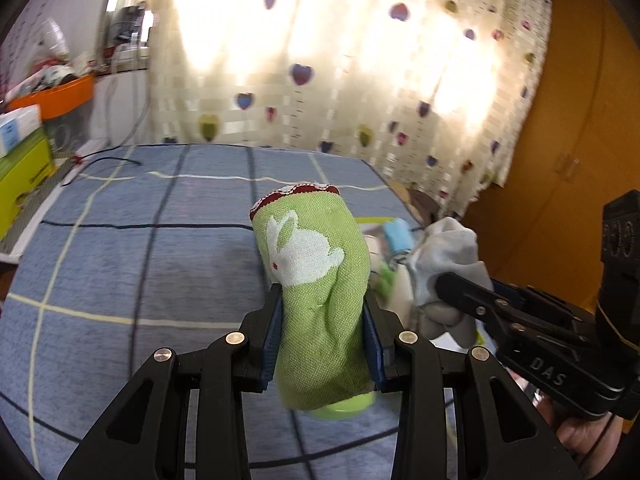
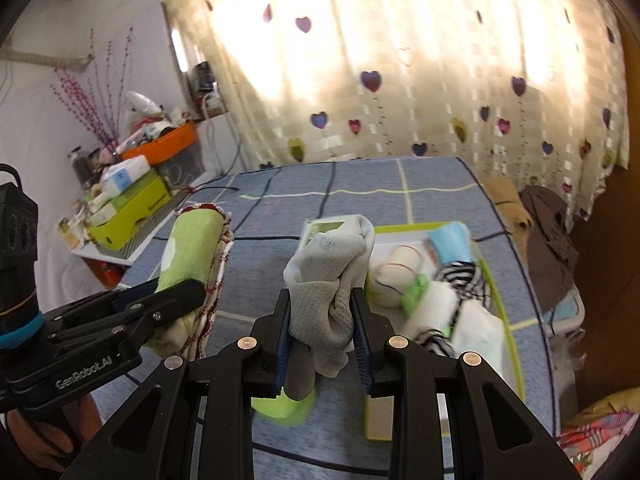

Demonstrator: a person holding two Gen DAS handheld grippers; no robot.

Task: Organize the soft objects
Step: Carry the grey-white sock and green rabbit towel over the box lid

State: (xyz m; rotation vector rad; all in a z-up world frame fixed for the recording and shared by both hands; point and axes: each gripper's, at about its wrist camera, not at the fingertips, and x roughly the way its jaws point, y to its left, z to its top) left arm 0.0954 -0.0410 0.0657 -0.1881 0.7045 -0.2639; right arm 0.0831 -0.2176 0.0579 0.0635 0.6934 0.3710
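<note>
Because both loads are soft and gripped near their lower ends, you risk either one slumping or slipping out if you swing the hands fast over the blue checked bedspread (image 1: 120, 264). The left gripper (image 1: 324, 344) is clamped part-way closed on the rolled green rabbit towel (image 1: 316, 280), which stands upright between its pads. The right gripper (image 2: 322, 336) is clamped narrower on the bundled grey sock (image 2: 332, 276). Crowding may also block placement: the green-rimmed tray (image 2: 508, 320) on the bed already holds several rolled items.

On the bed (image 2: 420, 172), the tray (image 2: 510, 344) of rolled cloths (image 2: 394, 276) lies right of the towel roll (image 2: 192, 248).
</note>
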